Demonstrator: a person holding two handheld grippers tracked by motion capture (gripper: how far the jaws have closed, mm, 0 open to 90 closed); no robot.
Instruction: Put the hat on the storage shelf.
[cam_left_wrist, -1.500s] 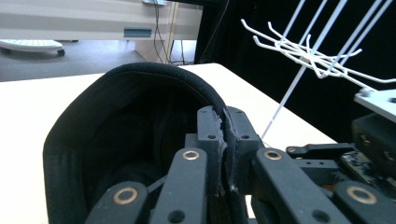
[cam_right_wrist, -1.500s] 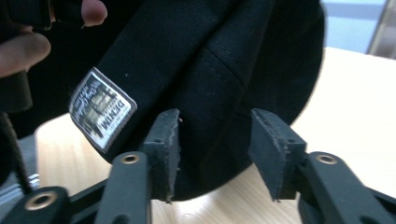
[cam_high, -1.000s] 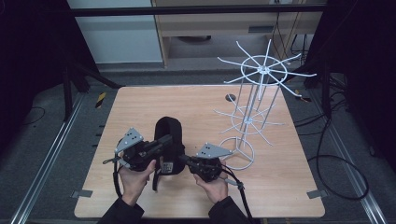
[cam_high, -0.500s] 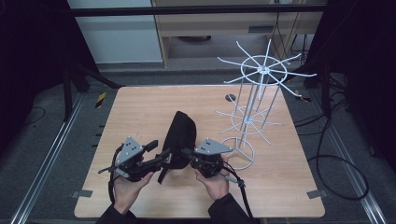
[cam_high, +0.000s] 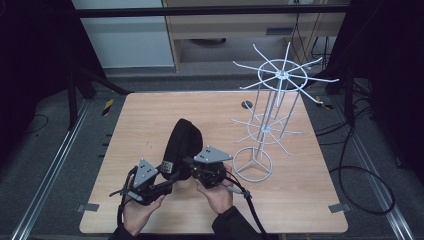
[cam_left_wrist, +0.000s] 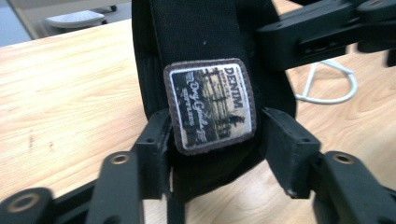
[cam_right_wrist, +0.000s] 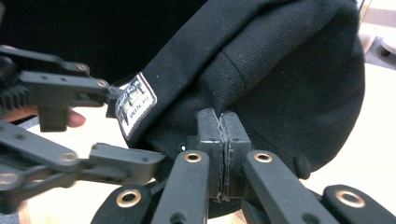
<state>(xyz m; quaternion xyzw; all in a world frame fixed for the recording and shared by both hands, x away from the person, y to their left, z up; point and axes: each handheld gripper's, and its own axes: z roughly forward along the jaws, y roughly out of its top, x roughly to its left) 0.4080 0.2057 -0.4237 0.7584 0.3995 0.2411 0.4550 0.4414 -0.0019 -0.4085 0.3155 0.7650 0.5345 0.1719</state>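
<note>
A black cap (cam_high: 184, 145) stands on edge above the near middle of the wooden table (cam_high: 150, 115), held up between the two grippers. A sewn label (cam_left_wrist: 211, 105) on its band faces the left gripper (cam_high: 167, 180), whose jaws are spread, one on each side of the band and label; they have just been closing a little, and whether their pads press on the cloth I cannot tell. The right gripper (cam_high: 189, 161) has its jaws pressed together, pinching a fold of the cap's fabric near the rim. Just to the right of the cap stands a white wire rack (cam_high: 272, 115), with its ring base on the table.
</note>
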